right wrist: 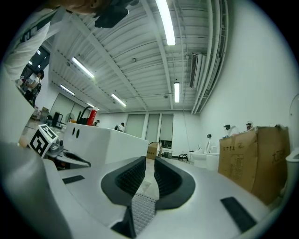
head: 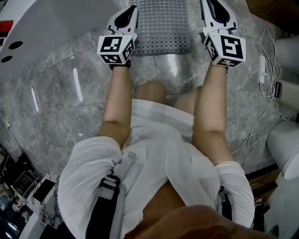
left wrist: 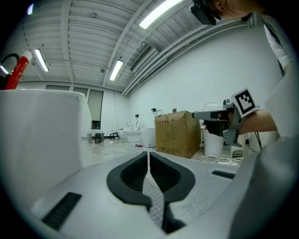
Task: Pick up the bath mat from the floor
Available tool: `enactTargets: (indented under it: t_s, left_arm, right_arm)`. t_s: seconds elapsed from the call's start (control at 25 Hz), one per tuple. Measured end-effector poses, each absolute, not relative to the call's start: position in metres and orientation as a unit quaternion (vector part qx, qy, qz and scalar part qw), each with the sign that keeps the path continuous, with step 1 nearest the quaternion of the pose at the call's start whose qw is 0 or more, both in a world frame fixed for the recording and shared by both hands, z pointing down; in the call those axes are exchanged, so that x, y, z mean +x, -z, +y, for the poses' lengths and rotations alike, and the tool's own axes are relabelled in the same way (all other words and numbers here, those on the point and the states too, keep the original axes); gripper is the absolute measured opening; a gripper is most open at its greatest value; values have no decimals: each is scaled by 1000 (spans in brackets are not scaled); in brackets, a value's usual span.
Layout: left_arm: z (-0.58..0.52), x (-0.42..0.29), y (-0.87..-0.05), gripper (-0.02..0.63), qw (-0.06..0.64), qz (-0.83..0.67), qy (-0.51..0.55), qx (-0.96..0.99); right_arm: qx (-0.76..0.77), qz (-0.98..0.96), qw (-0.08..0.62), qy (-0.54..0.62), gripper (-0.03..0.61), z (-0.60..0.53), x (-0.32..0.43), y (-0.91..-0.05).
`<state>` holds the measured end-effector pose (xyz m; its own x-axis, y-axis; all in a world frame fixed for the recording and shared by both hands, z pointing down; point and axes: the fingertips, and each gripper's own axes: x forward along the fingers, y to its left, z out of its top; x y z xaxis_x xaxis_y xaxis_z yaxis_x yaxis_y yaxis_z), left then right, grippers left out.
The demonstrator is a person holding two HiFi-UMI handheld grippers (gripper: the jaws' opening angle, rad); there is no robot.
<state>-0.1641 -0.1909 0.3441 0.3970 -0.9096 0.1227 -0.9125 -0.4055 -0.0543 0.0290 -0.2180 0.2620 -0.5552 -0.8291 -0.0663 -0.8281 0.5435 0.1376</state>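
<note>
Grey bumpy rubber bath mat (head: 161, 23), pinched on both sides by two grippers.
Closest in, the person's bare arms (head: 117, 102) reach out over the shiny grey stone floor (head: 60, 93). Next, the white-and-black left gripper with its marker cube (head: 130, 13) has its jaws squeezed tight on a thin strip of the mat. The matching right gripper (head: 209, 5) nips a strip too, though its tips stand a little apart. Farther out, the mat stretches between the two grippers, low over the floor. I cannot tell if all of it is off the ground. It looks light, soft and floppy, so it will likely sag in the middle. The bumps should help the grip, but it may slip if wet. Holding two edge spots well apart seems best.
</note>
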Motion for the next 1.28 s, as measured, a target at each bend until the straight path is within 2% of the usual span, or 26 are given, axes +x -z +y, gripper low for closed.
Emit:
enactTargets:
  t_s: [0.24, 0.4, 0.52, 0.96, 1.28]
  left_arm:
    - [-196, -150, -386, 27, 33, -516, -105, 850]
    - [-198, -142, -418, 77, 54, -500, -130, 854]
    - [-198, -135, -439, 88, 63, -486, -150, 859]
    - [-186, -95, -530, 222, 94, -371, -266, 885]
    - [-167, -84, -603, 282, 127, -295, -357, 877]
  right_arm:
    - [466, -882, 8, 75, 82, -219, 20, -267]
    - [465, -882, 12, 71, 97, -219, 20, -273]
    - [466, -882, 10, 68, 98, -219, 20, -274]
    - [460, -886, 12, 53, 112, -219, 16, -282]
    - [462, -886, 9, 37, 116, -219, 21, -294]
